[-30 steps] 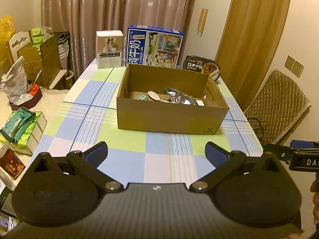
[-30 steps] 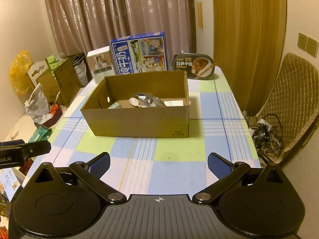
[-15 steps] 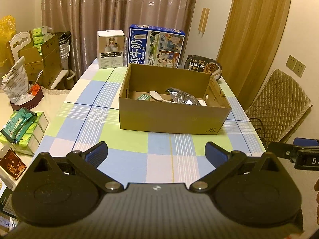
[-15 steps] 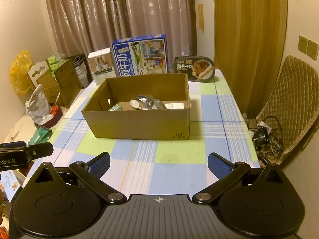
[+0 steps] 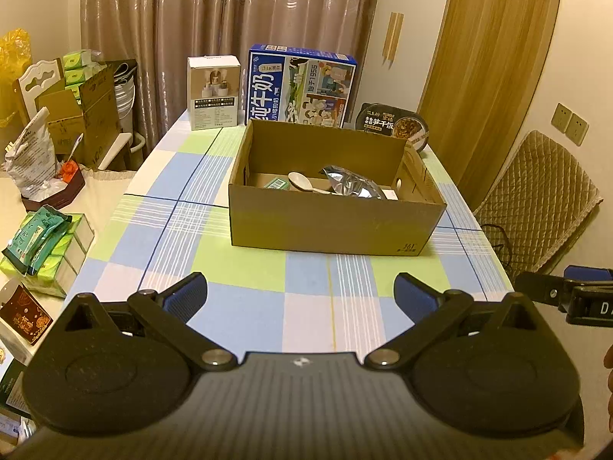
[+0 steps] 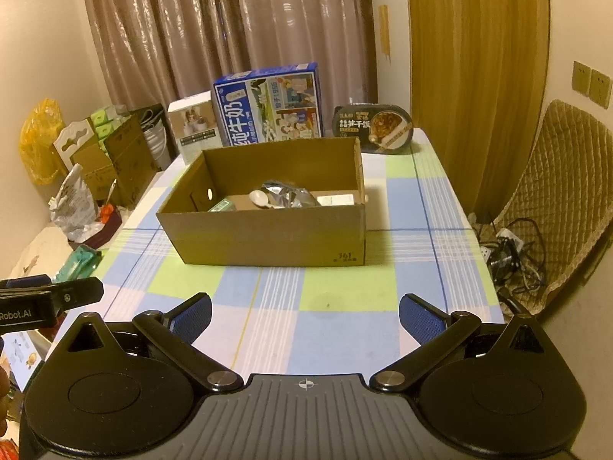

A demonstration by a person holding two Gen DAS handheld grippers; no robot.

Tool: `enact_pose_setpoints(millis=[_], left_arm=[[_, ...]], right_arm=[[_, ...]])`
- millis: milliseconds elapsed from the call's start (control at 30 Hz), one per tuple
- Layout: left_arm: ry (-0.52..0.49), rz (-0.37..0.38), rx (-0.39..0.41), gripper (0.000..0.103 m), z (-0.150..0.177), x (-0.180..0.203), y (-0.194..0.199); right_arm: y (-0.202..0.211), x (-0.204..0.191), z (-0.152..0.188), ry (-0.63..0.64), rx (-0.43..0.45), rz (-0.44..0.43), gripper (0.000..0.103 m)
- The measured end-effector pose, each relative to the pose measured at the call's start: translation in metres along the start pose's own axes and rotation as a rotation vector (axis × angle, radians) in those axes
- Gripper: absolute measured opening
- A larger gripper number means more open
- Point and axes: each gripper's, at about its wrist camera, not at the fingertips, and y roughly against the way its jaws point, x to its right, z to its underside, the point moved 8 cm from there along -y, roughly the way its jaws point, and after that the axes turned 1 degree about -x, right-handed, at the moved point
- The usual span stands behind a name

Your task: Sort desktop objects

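An open cardboard box (image 5: 329, 226) (image 6: 268, 237) stands mid-table. Inside it lie a white spoon (image 5: 302, 182) (image 6: 260, 197), a crumpled silver foil bag (image 5: 352, 184) (image 6: 289, 195), a small green packet (image 5: 279, 183) (image 6: 222, 204) and a white flat item (image 6: 336, 200). My left gripper (image 5: 300, 297) is open and empty, held back over the near part of the table. My right gripper (image 6: 305, 316) is open and empty too, also well short of the box. Each gripper shows at the edge of the other's view.
A checked cloth (image 5: 245, 306) covers the table. At the far edge stand a white product box (image 5: 214, 94), a blue milk carton box (image 5: 302, 88) and a black ready-meal bowl (image 5: 394, 128). A side surface on the left holds snack packs (image 5: 38, 245). A quilted chair (image 6: 563, 199) stands right.
Both views have drawn back and risen slightly, so the box sits a little farther off. Both grippers stay open and empty.
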Motion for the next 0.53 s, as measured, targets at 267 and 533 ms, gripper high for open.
enact_pose_setpoints(millis=[267, 533], left_arm=[[-0.007, -0.004, -0.003, 0.102, 0.0039, -0.0005, 0.0010], [-0.035, -0.004, 0.017, 0.102, 0.0057, 0.0048, 0.0035]], right_arm=[[-0.0014, 0.0036, 0.0034, -0.011, -0.004, -0.001, 0.101], [-0.0034, 0.0048, 0.0065, -0.018, -0.008, -0.003, 0.101]])
